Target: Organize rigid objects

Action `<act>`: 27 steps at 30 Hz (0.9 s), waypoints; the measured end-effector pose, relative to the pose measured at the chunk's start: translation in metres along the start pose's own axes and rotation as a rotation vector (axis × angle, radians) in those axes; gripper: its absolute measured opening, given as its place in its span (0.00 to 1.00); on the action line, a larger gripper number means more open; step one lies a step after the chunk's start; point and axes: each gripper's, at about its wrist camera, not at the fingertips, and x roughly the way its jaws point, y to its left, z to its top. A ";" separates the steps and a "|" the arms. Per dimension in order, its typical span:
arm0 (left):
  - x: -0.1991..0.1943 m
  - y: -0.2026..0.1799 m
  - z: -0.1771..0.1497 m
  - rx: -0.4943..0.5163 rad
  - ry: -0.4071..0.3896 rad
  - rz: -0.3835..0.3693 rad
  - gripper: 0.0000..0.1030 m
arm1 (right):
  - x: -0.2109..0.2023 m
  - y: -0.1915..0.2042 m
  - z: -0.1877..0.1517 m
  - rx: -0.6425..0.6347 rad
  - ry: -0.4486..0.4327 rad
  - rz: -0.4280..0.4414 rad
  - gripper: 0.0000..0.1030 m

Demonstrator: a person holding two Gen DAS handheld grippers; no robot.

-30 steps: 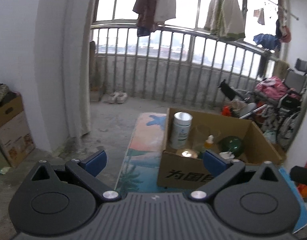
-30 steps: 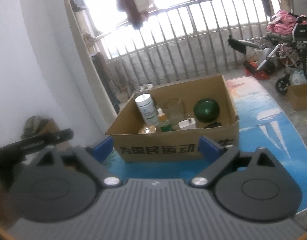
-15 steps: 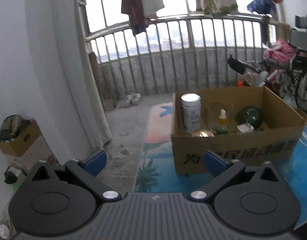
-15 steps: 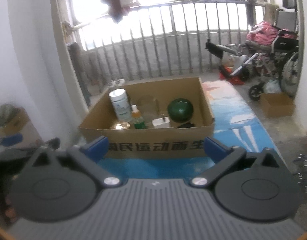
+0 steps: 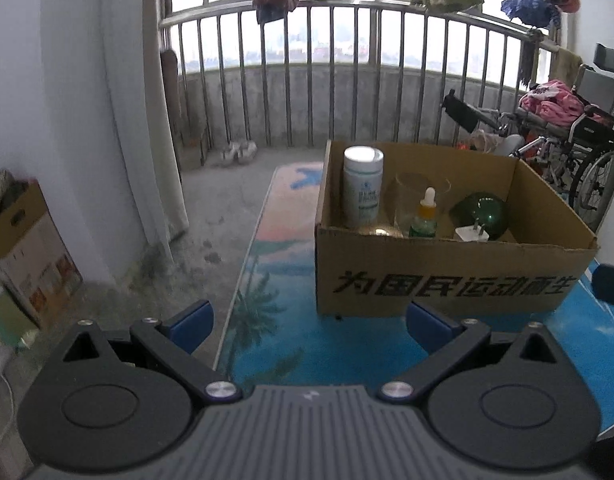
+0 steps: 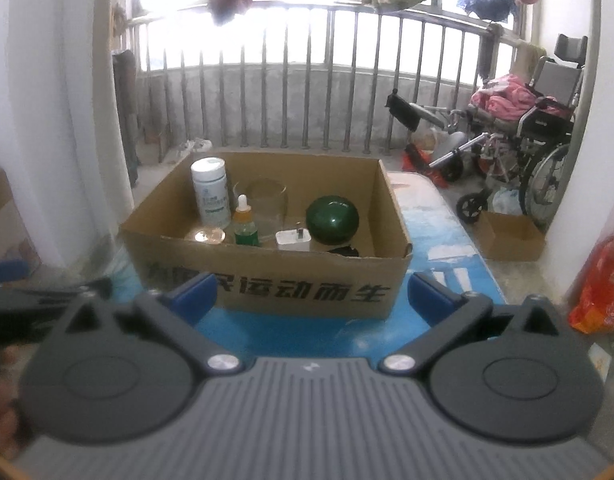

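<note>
railed balcony (image 5: 347, 92), blue mat (image 5: 275, 344) under cardboard box (image 5: 447, 284), both tools apart, empty

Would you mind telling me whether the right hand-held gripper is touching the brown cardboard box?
Apart. The right wrist view shows the right hand-held gripper open and empty, with blue mat visible before the brown cardboard box.
</note>
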 end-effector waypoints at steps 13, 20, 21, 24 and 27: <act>0.012 -0.028 0.018 -0.005 0.043 -0.093 1.00 | 0.044 -0.007 0.009 0.010 0.082 0.034 0.99; 0.021 -0.050 0.022 0.038 0.040 -0.102 1.00 | 0.055 -0.025 0.008 0.045 0.098 0.020 0.99; 0.022 -0.052 0.022 0.040 0.041 -0.103 1.00 | 0.056 -0.027 0.007 0.048 0.101 0.018 0.99; 0.024 -0.056 0.024 0.048 0.043 -0.102 1.00 | 0.060 -0.032 0.006 0.052 0.106 0.015 0.99; 0.025 -0.057 0.024 0.050 0.047 -0.104 1.00 | 0.063 -0.034 0.006 0.053 0.107 0.011 0.99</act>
